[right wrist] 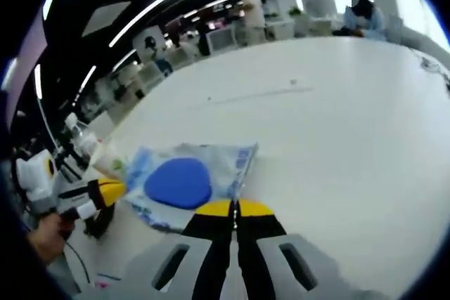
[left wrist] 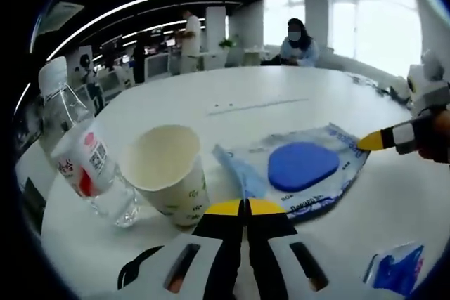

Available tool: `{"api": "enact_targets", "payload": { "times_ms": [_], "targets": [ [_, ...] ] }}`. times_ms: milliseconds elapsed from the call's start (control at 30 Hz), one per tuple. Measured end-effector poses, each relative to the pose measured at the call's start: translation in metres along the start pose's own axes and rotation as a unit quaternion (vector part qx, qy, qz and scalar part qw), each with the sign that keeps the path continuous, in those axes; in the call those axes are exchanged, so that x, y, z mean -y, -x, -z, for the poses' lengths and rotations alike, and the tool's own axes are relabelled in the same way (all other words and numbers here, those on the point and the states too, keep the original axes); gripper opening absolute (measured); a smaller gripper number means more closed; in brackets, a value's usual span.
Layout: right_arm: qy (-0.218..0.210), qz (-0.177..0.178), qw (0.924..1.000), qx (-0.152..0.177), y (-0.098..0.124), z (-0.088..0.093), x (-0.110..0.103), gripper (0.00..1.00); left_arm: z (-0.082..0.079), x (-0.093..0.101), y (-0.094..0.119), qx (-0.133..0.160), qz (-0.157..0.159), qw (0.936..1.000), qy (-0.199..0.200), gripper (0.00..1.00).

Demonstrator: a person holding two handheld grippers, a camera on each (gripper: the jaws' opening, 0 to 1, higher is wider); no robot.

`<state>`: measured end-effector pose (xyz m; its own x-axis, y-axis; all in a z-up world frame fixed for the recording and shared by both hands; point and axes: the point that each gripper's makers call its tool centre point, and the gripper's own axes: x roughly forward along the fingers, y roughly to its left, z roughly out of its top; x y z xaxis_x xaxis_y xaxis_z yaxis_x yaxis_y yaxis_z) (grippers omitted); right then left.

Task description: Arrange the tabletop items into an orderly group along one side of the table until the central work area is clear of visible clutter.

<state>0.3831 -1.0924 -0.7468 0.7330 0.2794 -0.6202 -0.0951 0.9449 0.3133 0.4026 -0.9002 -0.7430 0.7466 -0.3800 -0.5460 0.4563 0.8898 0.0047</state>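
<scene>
A clear plastic packet (left wrist: pixel 302 168) with a blue oval pad inside lies on the white table (left wrist: pixel 281 96). My left gripper (left wrist: pixel 245 206) is shut, and the packet's crumpled near edge runs straight into its yellow tips. My right gripper (left wrist: pixel 371 141) comes in from the right with its yellow tip on the packet's far corner. In the right gripper view the same packet (right wrist: pixel 179 182) lies ahead, and its right edge ends at the shut tips of my right gripper (right wrist: pixel 234 208). The left gripper (right wrist: pixel 107 190) sits at the packet's left edge.
A paper cup (left wrist: pixel 169 173) stands upright left of the packet, and a clear water bottle (left wrist: pixel 74 152) with a red-and-white label is beside it. A small blue-and-clear wrapper (left wrist: pixel 397 270) lies at the near right. Several people are at the far side of the room.
</scene>
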Motion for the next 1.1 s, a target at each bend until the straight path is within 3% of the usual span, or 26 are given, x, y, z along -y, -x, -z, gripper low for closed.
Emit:
{"api": "enact_targets", "payload": {
  "times_ms": [200,367,700,1100],
  "targets": [
    [0.01,0.003,0.9999,-0.008,-0.001,0.005,0.002,0.0,0.009,-0.002,-0.002,-0.001,0.0,1.0,-0.007,0.01],
    [0.029,0.009,0.9994,-0.015,-0.002,0.01,0.002,0.0,0.009,-0.004,-0.002,0.002,-0.005,0.9998,-0.019,0.01],
    [0.024,0.009,0.9996,-0.012,-0.004,0.008,0.002,0.04,0.006,-0.005,0.0,0.004,-0.014,0.9998,-0.014,0.04],
    [0.043,0.022,0.9987,0.019,0.011,-0.005,-0.001,0.33,-0.009,0.001,0.016,0.015,-0.002,0.9997,-0.017,0.19]
  ]
}}
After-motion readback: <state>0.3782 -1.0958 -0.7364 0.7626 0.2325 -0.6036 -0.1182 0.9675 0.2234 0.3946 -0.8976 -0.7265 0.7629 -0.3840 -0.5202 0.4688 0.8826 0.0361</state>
